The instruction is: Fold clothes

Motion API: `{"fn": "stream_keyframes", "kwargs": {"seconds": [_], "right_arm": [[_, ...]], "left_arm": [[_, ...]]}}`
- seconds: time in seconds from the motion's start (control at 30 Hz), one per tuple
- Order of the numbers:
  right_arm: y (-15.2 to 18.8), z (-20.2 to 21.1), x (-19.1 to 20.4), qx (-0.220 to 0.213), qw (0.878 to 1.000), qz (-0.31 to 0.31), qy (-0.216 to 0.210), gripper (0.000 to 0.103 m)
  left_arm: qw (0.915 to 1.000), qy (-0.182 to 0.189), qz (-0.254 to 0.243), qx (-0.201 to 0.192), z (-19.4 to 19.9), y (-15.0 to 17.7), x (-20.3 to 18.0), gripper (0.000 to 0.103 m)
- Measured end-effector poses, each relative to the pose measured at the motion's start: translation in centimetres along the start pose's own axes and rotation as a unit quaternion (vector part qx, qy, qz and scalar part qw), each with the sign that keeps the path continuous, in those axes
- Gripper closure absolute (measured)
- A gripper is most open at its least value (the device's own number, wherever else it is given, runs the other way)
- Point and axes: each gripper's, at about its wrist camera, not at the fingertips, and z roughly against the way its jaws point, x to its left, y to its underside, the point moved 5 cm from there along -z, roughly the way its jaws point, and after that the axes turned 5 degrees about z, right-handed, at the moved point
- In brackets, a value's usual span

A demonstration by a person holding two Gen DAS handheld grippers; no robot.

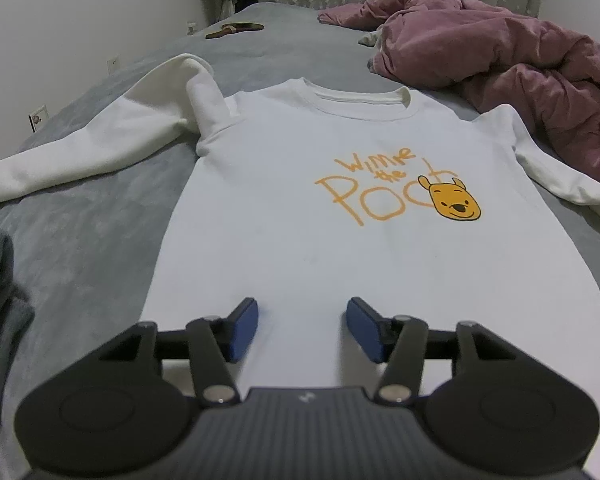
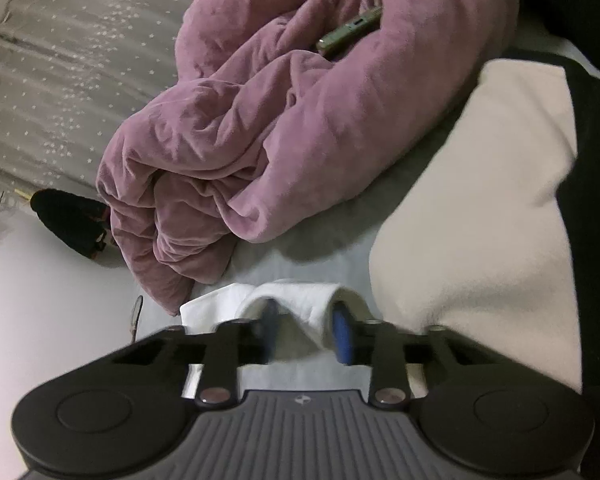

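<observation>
Sweatshirt flat on grey bed.
Left gripper gapes empty; right gripper straddles white cuff, pink blanket at twelve o'clock.

We find the sweatshirt lying flat on the bed, collar at the far end, one sleeve stretched out to its left. A crumpled blanket lies beyond it to the right. In the right wrist view we note a phone nestled in the blanket's folds and a pillow right of the blanket.
</observation>
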Motion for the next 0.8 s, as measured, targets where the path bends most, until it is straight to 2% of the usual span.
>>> {"fn": "stream_keyframes", "kwargs": {"seconds": [0.1, 0.17, 0.23, 0.27, 0.33, 0.37, 0.43, 0.47, 0.5, 0.53, 0.6, 0.7, 0.8], "right_arm": [[-0.2, 0.6, 0.8, -0.019, 0.999, 0.031, -0.002, 0.09], [-0.5, 1.7, 2.0, -0.048, 0.997, 0.062, -0.019, 0.095], [-0.7, 3.0, 3.2, -0.081, 0.991, 0.098, -0.031, 0.095], [-0.8, 3.9, 4.2, -0.108, 0.984, 0.141, -0.015, 0.095], [-0.8, 5.7, 6.0, -0.159, 0.961, 0.224, 0.018, 0.095], [-0.6, 6.4, 6.8, -0.184, 0.946, 0.265, 0.039, 0.095], [0.0, 7.4, 8.2, -0.225, 0.906, 0.347, 0.089, 0.095], [0.4, 7.6, 8.6, -0.237, 0.885, 0.384, 0.115, 0.095], [0.6, 7.4, 8.6, -0.241, 0.87, 0.408, 0.138, 0.095], [0.7, 6.9, 8.5, -0.236, 0.861, 0.423, 0.159, 0.095], [0.7, 5.6, 7.8, -0.211, 0.858, 0.432, 0.183, 0.095], [0.2, 4.6, 6.5, -0.175, 0.866, 0.425, 0.199, 0.096], [0.1, 4.9, 6.4, -0.185, 0.862, 0.428, 0.2, 0.096]], "left_arm": [[1.0, 0.004, 0.005, 0.001, 0.0, -0.1, 0.2, 0.052], [0.9999, 0.008, 0.009, 0.002, 0.0, -0.2, 0.3, 0.052], [0.9999, 0.01, 0.011, 0.003, 0.0, -0.3, 0.4, 0.052], [0.9999, 0.011, 0.01, 0.003, 0.0, -0.2, 0.4, 0.052], [0.9999, 0.011, 0.009, 0.002, 0.0, -0.2, 0.5, 0.052], [0.9999, 0.012, 0.009, 0.002, 0.0, -0.2, 0.5, 0.052], [0.9999, 0.012, 0.008, 0.002, 0.0, -0.2, 0.5, 0.052], [0.9999, 0.012, 0.007, 0.002, 0.0, -0.2, 0.5, 0.052], [0.9999, 0.013, 0.007, 0.002, 0.0, -0.2, 0.5, 0.052], [0.9999, 0.013, 0.006, 0.001, 0.0, -0.1, 0.5, 0.052], [0.9999, 0.013, 0.003, 0.001, 0.0, -0.1, 0.5, 0.052], [0.9999, 0.014, 0.003, 0.001, 0.0, -0.1, 0.5, 0.052], [0.9999, 0.017, 0.0, 0.001, 0.1, 0.0, 0.5, 0.051]]}}
